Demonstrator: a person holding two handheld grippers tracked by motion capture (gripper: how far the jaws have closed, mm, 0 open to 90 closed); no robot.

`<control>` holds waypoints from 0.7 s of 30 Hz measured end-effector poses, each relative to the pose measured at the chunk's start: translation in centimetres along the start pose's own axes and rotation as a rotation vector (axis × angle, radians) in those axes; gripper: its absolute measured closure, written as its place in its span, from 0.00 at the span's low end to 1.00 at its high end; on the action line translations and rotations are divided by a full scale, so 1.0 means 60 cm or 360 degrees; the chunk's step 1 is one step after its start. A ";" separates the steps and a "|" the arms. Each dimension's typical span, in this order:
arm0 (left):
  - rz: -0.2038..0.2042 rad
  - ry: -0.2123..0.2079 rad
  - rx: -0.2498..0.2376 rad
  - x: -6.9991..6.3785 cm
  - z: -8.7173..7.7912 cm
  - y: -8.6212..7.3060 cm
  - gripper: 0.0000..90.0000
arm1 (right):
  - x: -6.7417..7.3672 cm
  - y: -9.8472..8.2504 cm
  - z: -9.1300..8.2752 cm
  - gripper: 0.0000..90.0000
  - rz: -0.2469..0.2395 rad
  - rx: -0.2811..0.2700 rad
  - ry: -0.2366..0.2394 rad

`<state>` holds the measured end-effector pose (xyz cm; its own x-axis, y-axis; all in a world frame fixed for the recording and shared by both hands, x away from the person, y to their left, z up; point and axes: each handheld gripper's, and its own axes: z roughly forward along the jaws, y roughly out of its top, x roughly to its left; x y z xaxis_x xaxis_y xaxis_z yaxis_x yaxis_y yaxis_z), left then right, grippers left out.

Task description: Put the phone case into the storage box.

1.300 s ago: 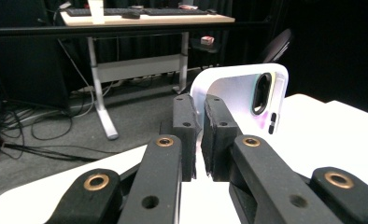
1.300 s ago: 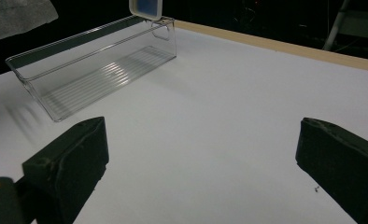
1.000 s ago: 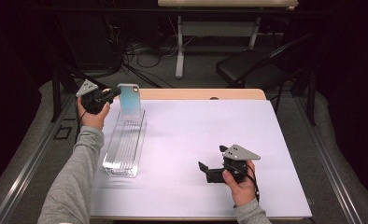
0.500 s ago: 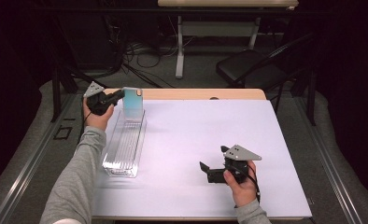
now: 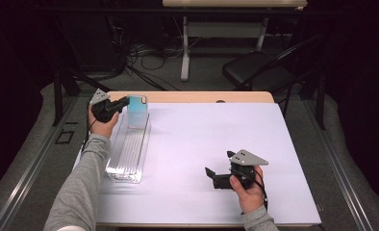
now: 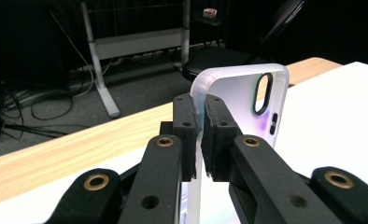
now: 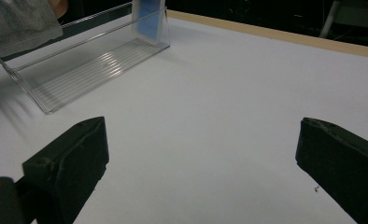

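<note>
Resting at five o'clock on the matte white table (image 5: 202, 144), my right gripper (image 5: 216, 177) gapes wide. At ten o'clock, my left gripper (image 5: 121, 102) pinches a smooth, round-cornered phone case (image 5: 137, 109) upright in the ribbed clear tray's (image 5: 125, 156) far end.

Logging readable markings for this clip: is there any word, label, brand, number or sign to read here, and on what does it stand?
None can be read.
Phone case: plain back, only a camera cutout, no print.
Clear tray: no label.
Left gripper and right gripper: no lettering.
Small box on the far desk: too small and blurred to read.
</note>
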<state>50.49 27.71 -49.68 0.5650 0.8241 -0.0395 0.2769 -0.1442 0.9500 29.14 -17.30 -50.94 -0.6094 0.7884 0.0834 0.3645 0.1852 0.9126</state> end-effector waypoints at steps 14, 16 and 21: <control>-0.0016 -0.0018 -0.0005 0.003 0.003 -0.003 0.95 | 0.001 0.000 0.001 0.03 0.0000 0.0013 0.0007; -0.0021 -0.0012 -0.0001 0.003 0.003 -0.003 0.95 | 0.001 -0.001 0.002 0.03 -0.0001 0.0012 0.0007; -0.0032 0.0000 0.0002 0.006 0.004 -0.004 0.94 | 0.001 -0.001 0.002 0.03 -0.0005 0.0011 0.0007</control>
<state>50.78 27.91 -50.01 0.5591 0.8270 -0.0585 0.2893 -0.1284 0.9486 29.19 -17.21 -51.02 -0.6138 0.7852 0.0822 0.3673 0.1919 0.9101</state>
